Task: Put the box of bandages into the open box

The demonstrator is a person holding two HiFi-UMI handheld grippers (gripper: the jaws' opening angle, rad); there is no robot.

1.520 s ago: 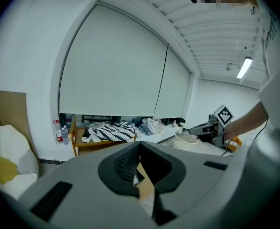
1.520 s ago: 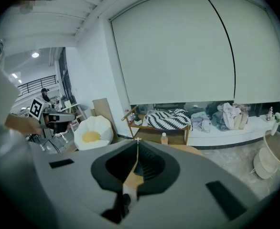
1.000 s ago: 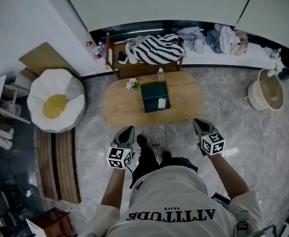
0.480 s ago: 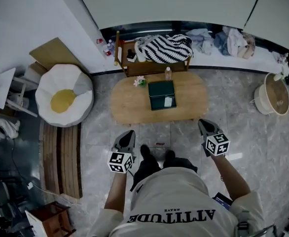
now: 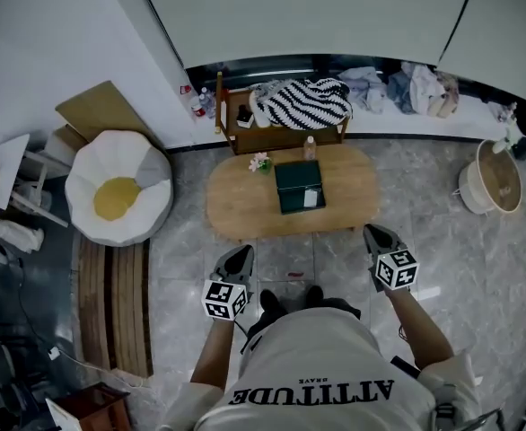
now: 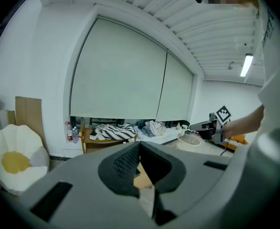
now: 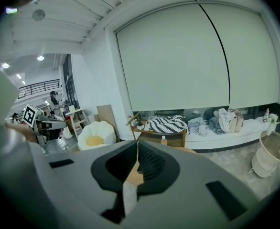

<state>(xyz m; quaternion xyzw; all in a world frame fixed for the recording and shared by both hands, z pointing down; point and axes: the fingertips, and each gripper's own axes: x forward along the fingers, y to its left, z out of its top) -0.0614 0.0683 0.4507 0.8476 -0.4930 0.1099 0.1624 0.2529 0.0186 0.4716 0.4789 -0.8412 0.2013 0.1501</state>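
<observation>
Right claw (image 7: 137,146): jaws closed together, nothing gripped. Wooden table (image 7: 191,150) lies beyond, with a bottle (image 7: 163,140) at its far edge.

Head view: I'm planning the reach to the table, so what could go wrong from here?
1. The bottle and flowers stand close beside the open box; a reach could knock them over.
2. Both the left gripper and right gripper are shut and empty, short of the table; they must open before any grasp.

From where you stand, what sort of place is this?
Probably a living-room corner, perhaps a staged one: a low oval wooden table, an egg-shaped floor cushion and a striped blanket.
</observation>
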